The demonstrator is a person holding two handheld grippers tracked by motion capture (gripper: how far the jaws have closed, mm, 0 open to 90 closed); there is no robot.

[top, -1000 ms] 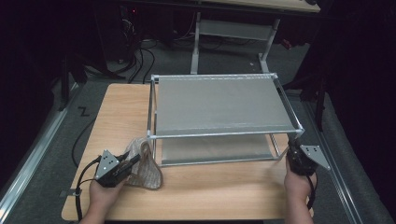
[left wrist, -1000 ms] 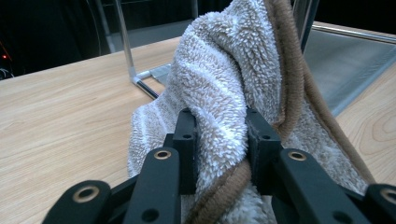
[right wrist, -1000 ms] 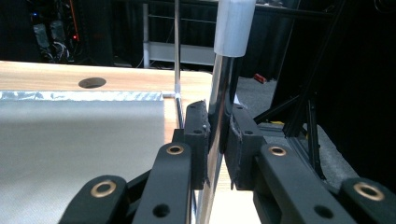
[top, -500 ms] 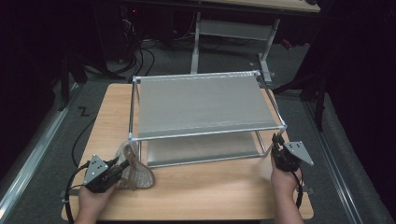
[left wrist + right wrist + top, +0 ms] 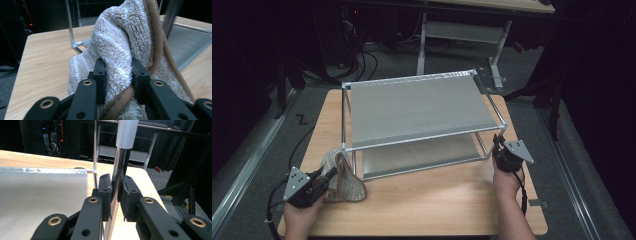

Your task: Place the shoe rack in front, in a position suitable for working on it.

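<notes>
left hand-held gripper (image 5: pixel 117 72) clamps towel (image 5: pixel 125 42) | right hand-held gripper (image 5: pixel 117 195) clamps rack leg (image 5: pixel 120 177)

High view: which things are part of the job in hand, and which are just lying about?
In the job:
- beige fluffy towel, clamped in the left gripper
- silver two-tier metal rack, front post clamped by the right gripper

Lying about:
- grey desk frame behind the table
- black cables on the floor

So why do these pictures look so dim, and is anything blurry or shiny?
High view: the room behind is nearly black, light falling just on the table and rack. Left gripper view: the towel is sharp and well lit, the background soft. Right gripper view: the rack's post gleams with reflections, and the near jaws look slightly soft.
</notes>
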